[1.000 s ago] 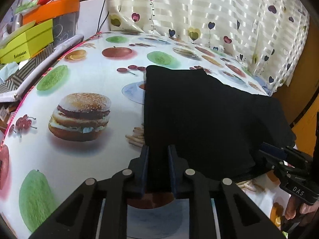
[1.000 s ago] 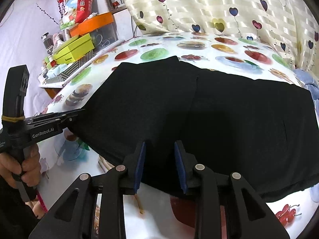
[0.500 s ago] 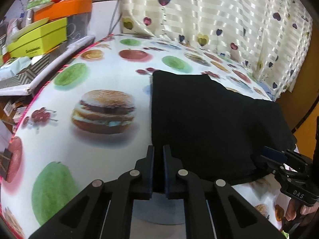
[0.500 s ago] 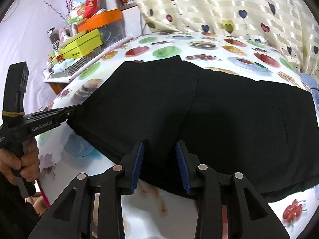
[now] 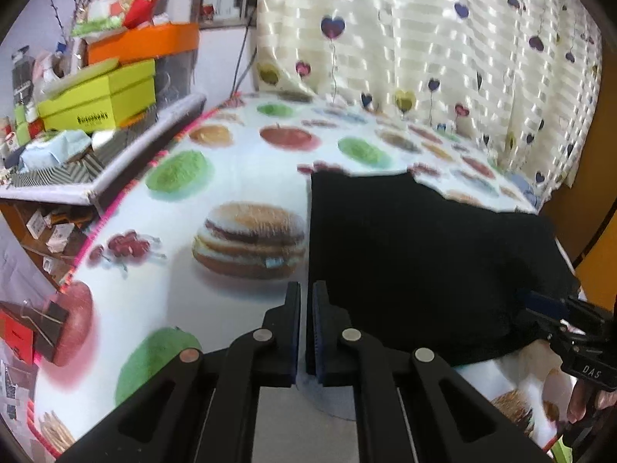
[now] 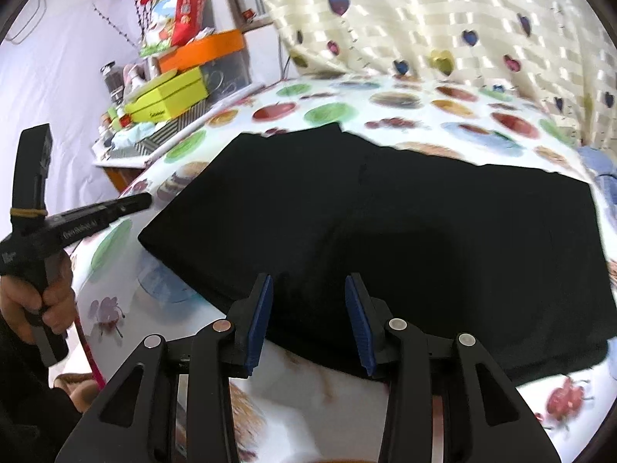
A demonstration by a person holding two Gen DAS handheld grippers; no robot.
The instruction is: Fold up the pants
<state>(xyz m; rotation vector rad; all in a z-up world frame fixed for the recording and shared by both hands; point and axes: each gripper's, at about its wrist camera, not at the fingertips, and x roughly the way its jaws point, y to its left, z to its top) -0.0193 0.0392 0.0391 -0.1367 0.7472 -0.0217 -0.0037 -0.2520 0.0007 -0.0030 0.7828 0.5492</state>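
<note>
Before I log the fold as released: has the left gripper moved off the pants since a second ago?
Yes. The left gripper slid left off the black pants, toward the printed burger; its jaws have just been closing, empty.

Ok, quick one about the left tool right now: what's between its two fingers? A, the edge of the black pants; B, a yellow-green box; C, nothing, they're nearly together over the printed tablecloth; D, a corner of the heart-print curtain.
C: the left tool has its fingers almost touching with only the food-print tablecloth behind the slit, and the folded black fabric pants lie just beside it.
</note>
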